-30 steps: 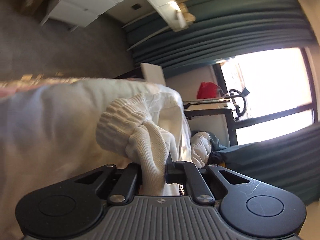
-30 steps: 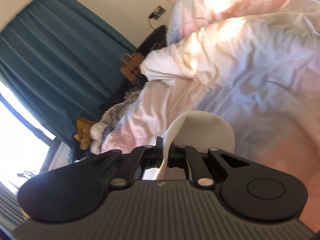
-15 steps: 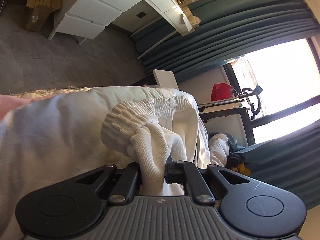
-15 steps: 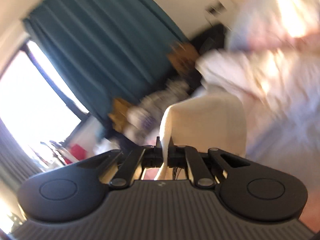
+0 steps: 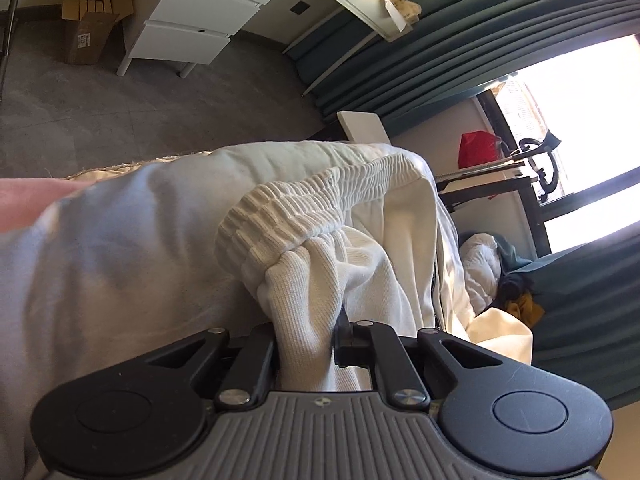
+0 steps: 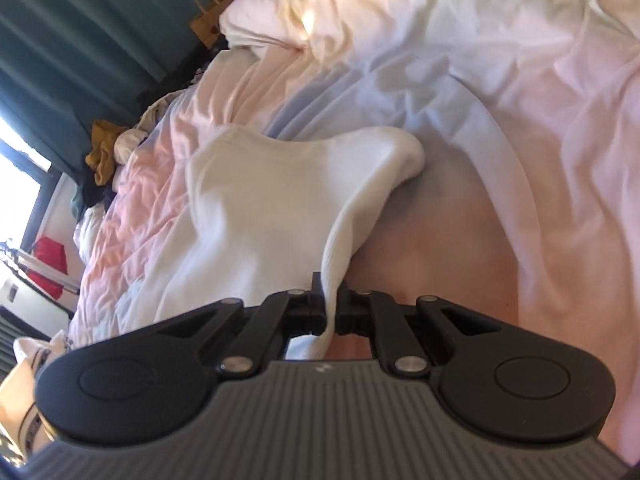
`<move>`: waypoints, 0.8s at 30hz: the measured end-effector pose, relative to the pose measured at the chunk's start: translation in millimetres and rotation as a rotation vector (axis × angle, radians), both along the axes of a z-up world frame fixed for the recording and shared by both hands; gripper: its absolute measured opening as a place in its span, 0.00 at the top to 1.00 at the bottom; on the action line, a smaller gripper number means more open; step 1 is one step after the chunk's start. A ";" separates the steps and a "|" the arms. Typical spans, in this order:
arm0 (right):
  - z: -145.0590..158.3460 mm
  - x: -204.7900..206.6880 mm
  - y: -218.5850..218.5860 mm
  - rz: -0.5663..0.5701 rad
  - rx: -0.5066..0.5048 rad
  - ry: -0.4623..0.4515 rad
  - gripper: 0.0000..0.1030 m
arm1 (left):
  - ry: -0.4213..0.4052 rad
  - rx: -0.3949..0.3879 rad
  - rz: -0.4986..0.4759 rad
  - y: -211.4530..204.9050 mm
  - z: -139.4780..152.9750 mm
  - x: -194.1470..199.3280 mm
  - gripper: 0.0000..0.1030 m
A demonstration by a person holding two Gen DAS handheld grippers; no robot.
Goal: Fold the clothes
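A white knit garment with a ribbed elastic waistband [image 5: 320, 204] lies over the edge of the bed. My left gripper [image 5: 306, 332] is shut on a bunched fold of it just below the waistband. In the right wrist view the same white garment [image 6: 272, 200] spreads flat over the pale pink bedding [image 6: 540, 120]. My right gripper [image 6: 330, 312] is shut on a thin edge of the garment. The fingertips of both grippers are hidden by cloth.
A crumpled white duvet [image 6: 400, 20] fills the bed's far side. A pile of clothes [image 6: 108, 148] lies by teal curtains [image 6: 80, 32]. White drawers [image 5: 192, 20], a cardboard box [image 5: 92, 20] and grey floor [image 5: 160, 96] lie beyond the bed edge.
The right gripper swung up towards the curtains, then came back down, and the garment now lies spread on the bedding. The left gripper kept its hold and tilted, showing more floor.
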State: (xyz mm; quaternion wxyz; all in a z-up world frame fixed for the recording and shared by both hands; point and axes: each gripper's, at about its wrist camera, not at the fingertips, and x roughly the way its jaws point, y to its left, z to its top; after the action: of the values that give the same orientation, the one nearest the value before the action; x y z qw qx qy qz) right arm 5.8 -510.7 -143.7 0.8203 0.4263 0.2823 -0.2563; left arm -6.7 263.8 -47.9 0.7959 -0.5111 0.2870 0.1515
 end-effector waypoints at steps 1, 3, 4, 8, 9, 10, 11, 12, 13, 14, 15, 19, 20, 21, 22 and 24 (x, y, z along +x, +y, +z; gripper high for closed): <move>3.8 1.4 3.3 0.011 -0.020 0.012 0.91 | 0.006 0.008 -0.006 0.2 -0.3 -0.3 0.87; 12.6 4.6 9.1 0.026 -0.055 0.047 0.90 | 0.023 0.042 -0.030 -2.5 3.6 0.2 0.80; 18.2 5.9 9.9 0.020 -0.059 0.071 0.87 | 0.031 0.058 -0.042 -3.9 5.5 0.5 0.79; 33.6 -0.5 17.9 -0.002 -0.113 0.111 0.60 | 0.046 0.146 -0.091 -17.7 20.1 -2.0 0.48; 37.3 -4.1 20.8 -0.004 -0.142 0.122 0.54 | 0.052 0.177 -0.092 -22.1 23.8 -4.3 0.33; 41.1 -7.8 23.6 -0.007 -0.171 0.132 0.44 | 0.054 0.214 -0.084 -27.6 27.4 -9.2 0.28; 46.1 -10.0 27.9 -0.002 -0.197 0.131 0.37 | 0.044 0.241 -0.080 -32.1 30.4 -14.3 0.23; 52.6 -10.7 33.7 0.010 -0.222 0.116 0.36 | 0.034 0.268 -0.076 -36.6 33.5 -19.4 0.21; 59.1 -11.4 39.4 0.022 -0.246 0.101 0.36 | 0.024 0.295 -0.072 -41.2 36.5 -24.5 0.21; 65.5 -12.0 45.2 0.034 -0.270 0.087 0.36 | 0.018 0.330 -0.075 -46.1 40.7 -26.6 0.21; 72.0 -12.7 51.0 0.046 -0.294 0.072 0.36 | 0.012 0.366 -0.078 -51.1 44.9 -28.7 0.21; 97.9 -15.4 74.0 0.094 -0.390 0.012 0.36 | -0.049 0.532 -0.065 -76.8 65.0 -34.4 0.21; 104.7 -14.4 82.6 0.118 -0.409 -0.006 0.36 | -0.079 0.549 -0.071 -81.1 68.2 -35.6 0.20; 111.8 -10.9 95.2 0.158 -0.420 -0.029 0.36 | -0.103 0.556 -0.090 -84.4 70.0 -34.9 0.20; 118.1 -6.8 107.9 0.201 -0.422 -0.051 0.36 | -0.117 0.565 -0.112 -88.7 71.6 -32.9 0.20; 127.4 0.9 132.4 0.276 -0.402 -0.101 0.36 | -0.144 0.583 -0.158 -97.5 74.9 -28.9 0.20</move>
State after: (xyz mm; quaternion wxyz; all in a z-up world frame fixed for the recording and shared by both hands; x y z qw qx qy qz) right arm 6.7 -378.2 -16.2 0.9289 0.2244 0.2397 -0.1712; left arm -35.6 166.3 26.9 0.9366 -0.2470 0.2130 0.1284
